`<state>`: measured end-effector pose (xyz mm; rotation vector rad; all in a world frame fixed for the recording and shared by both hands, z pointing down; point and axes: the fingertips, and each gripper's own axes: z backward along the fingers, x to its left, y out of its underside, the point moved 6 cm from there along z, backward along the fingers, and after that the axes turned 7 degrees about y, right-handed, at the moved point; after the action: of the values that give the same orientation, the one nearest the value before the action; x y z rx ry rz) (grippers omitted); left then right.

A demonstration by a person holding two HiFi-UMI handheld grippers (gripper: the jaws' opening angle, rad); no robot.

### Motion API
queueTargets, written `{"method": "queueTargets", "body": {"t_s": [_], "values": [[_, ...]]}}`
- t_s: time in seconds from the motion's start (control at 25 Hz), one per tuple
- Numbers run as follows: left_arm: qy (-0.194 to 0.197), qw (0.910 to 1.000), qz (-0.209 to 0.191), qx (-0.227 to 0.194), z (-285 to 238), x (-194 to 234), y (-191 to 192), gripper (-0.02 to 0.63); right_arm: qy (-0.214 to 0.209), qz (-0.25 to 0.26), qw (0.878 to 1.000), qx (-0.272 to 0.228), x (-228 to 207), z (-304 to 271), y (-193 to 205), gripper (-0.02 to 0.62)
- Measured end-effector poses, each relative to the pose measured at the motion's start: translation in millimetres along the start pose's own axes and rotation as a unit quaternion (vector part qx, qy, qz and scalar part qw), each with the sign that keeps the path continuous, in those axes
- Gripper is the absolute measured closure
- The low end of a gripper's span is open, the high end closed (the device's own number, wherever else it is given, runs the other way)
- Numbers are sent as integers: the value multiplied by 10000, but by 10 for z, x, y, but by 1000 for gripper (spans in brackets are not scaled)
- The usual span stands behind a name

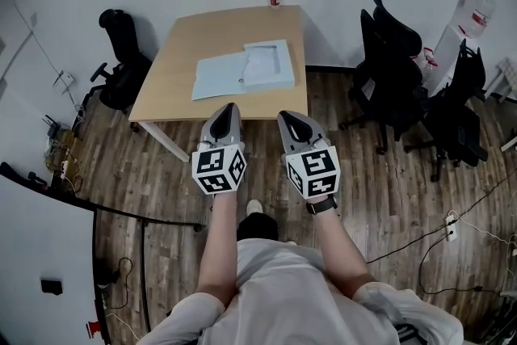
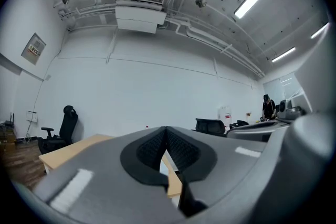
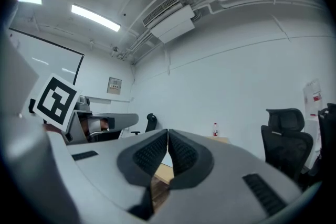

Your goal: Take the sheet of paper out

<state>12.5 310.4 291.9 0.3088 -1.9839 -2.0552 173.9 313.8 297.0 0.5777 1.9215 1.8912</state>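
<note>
The left hand-held gripper (image 1: pixel 229 107) and right hand-held gripper (image 1: pixel 289 115) are shut, holding nothing. The sheet of paper (image 1: pixel 262 61) lies in the folder (image 1: pixel 220 77) on the desk (image 1: pixel 174 52), farther off. Shut jaws might just shove it away.

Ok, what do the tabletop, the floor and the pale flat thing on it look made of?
Tabletop: light wood or wood-look laminate, matte; even tan, no glare.
Floor: dark wooden or wood-look planks, slight sheen; seams and grain show.
Pale blue flat thing: likely paper or a thin plastic folder; flat, sharp-edged, too small to settle.
</note>
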Motion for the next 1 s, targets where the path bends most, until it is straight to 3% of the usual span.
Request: {"method": "queueTargets", "body": {"t_s": [0.48,1.0], "values": [[279,9996,33,42,-854,367,193,597,348,-8,9994,42,-432,-770,126,581],[413,9987,274,101,-2050,1660,166,597,589,-142,9981,143,-716,-2485,4,581]]}}
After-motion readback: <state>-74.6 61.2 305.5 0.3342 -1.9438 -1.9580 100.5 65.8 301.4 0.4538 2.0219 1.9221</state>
